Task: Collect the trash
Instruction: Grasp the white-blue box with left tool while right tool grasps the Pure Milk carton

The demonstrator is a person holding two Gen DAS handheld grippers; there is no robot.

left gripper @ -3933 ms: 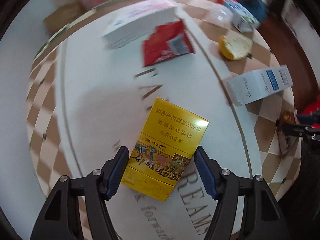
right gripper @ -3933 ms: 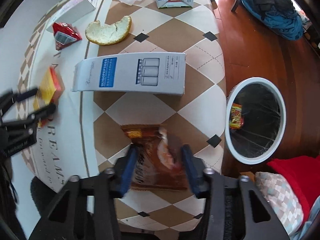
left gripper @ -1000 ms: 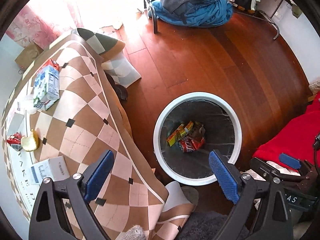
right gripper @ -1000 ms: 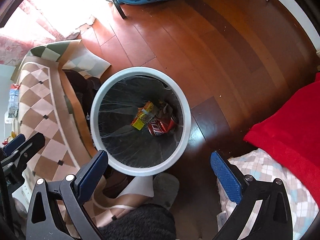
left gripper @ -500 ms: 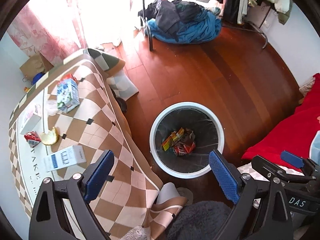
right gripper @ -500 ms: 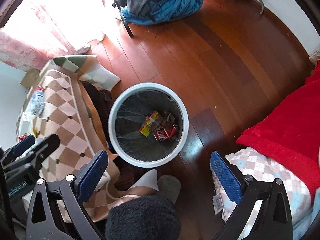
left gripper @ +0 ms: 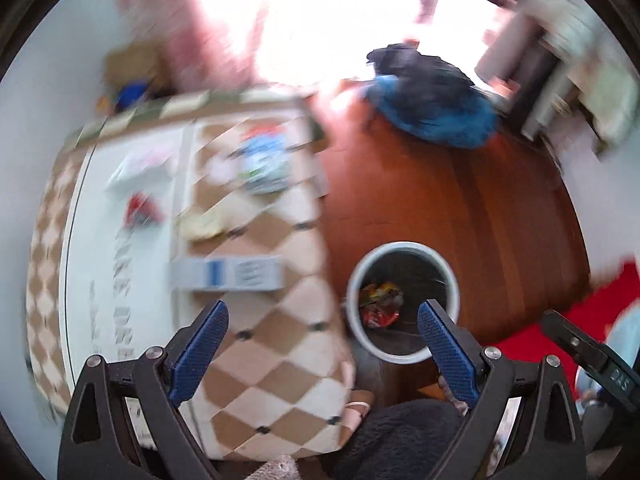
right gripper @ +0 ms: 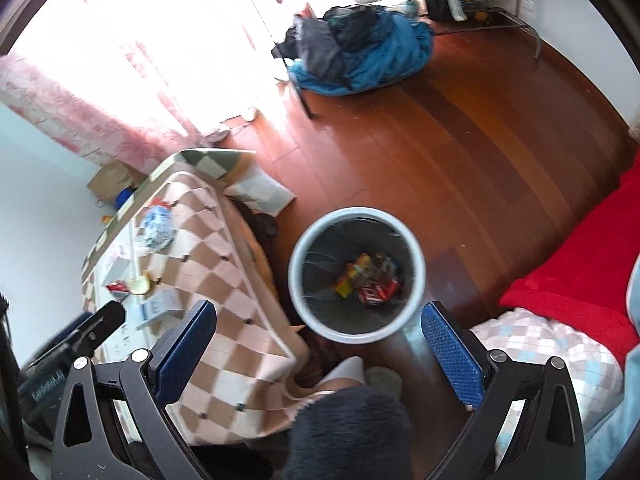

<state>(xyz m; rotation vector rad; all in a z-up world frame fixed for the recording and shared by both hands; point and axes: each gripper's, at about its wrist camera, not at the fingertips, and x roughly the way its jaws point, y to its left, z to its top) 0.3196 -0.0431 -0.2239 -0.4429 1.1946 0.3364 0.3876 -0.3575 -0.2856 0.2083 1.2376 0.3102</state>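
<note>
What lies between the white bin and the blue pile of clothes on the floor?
Only bare wooden floor between the bin and the clothes pile, shown clearly in the right wrist view.

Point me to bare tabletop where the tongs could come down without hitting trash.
Free: the checkered cloth at the near end, between the long white box and the table edge beside the bin. Also the white center strip left of that box. Crowded: the far end, with the peel, red wrapper, carton and flat white box.
</note>
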